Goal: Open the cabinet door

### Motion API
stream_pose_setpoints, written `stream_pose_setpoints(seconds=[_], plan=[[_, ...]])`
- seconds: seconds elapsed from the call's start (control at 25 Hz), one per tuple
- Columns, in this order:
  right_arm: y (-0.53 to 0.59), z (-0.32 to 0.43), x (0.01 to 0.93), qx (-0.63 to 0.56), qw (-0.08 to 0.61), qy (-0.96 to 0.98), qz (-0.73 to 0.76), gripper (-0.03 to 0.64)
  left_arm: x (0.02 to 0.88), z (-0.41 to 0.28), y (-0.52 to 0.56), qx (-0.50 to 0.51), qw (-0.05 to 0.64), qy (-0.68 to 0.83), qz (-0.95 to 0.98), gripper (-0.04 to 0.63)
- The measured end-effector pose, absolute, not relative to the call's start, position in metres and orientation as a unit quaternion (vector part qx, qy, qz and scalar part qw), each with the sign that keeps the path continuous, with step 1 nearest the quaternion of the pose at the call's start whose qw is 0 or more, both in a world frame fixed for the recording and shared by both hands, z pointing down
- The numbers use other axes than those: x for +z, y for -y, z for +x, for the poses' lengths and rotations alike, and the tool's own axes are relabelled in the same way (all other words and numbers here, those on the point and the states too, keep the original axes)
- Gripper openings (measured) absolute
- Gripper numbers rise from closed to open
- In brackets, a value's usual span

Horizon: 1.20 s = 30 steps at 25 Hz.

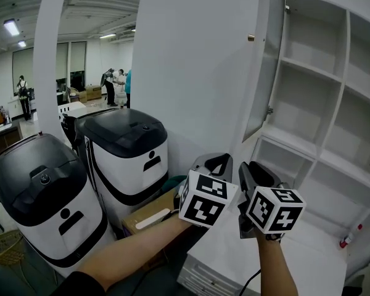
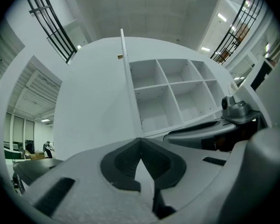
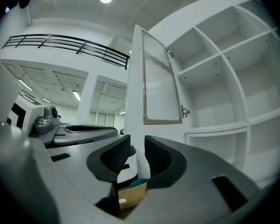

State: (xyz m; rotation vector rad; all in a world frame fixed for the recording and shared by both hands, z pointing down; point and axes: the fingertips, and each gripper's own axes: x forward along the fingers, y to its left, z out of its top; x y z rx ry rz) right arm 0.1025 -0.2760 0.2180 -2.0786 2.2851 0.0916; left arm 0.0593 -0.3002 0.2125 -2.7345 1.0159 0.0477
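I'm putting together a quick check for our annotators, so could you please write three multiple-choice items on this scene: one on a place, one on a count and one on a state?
1. Where do the black-topped machines stand?
A) left of the cabinet door
B) right of it
C) on top of it

2. How many black-topped machines are there?
A) one
B) two
C) four

3. How is the cabinet door?
A) shut
B) swung open
C) taken off and lying flat

Key:
1 A: in the head view both stand to the left of the door.
2 B: two show side by side.
3 B: the door stands out from the bare shelves.
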Motion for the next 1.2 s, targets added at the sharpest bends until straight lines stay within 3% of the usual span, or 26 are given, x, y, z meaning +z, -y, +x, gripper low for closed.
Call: stream_pose_setpoints(seconds=[0.8,1.2], plan=[[0.198,0.178,0.226,0.039,0.011,-0.713,-0.7,0.028,0.226,0.142,0.23,0.019,0.086,-0.303,-0.949,0.011],[0.175,0.199,0.219,0.054,0.013,-0.712,-0.7,0.025,0.222,0.164,0.208,0.024,0.093,-0.299,-0.949,0.011]])
